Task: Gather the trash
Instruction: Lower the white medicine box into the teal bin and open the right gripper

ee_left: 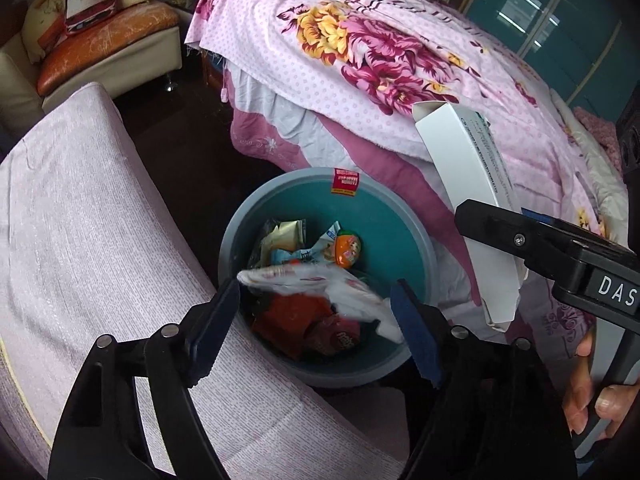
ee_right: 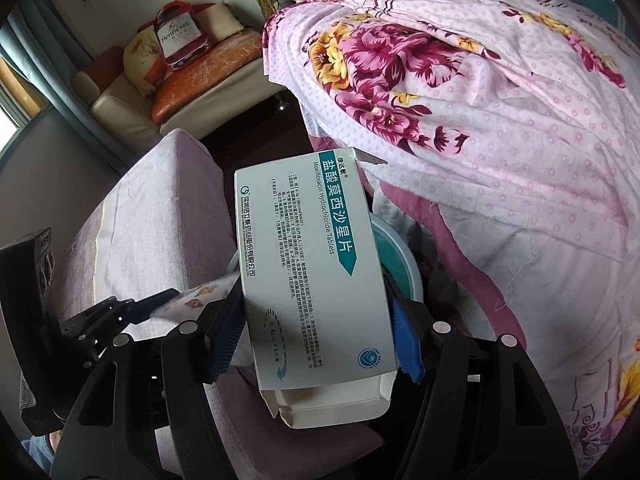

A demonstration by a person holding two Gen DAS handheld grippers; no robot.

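Note:
A round grey bin (ee_left: pixel 240 216) with a teal inside stands on the dark floor and holds several wrappers and snack bags. My left gripper (ee_left: pixel 316 286) hangs open right over it. A blurred white plastic wrapper (ee_left: pixel 340 286) lies loose between the jaws, above the other trash, with neither pad pressing on it. My right gripper (ee_right: pixel 314 292) is shut on a white medicine box (ee_right: pixel 304 272) with a teal band and an open end flap. In the left wrist view that box (ee_left: pixel 468 184) stands tilted at the bin's right side. The box hides most of the bin (ee_right: pixel 396 256) in the right wrist view.
A seat under pale pink cloth (ee_left: pixel 80 220) borders the bin on the left. A bed with a pink floral sheet (ee_left: pixel 380 52) hangs down behind and right of it. A cream sofa with an orange cushion (ee_left: pixel 104 48) stands far left. A person's hand (ee_left: pixel 592 400) grips the right tool.

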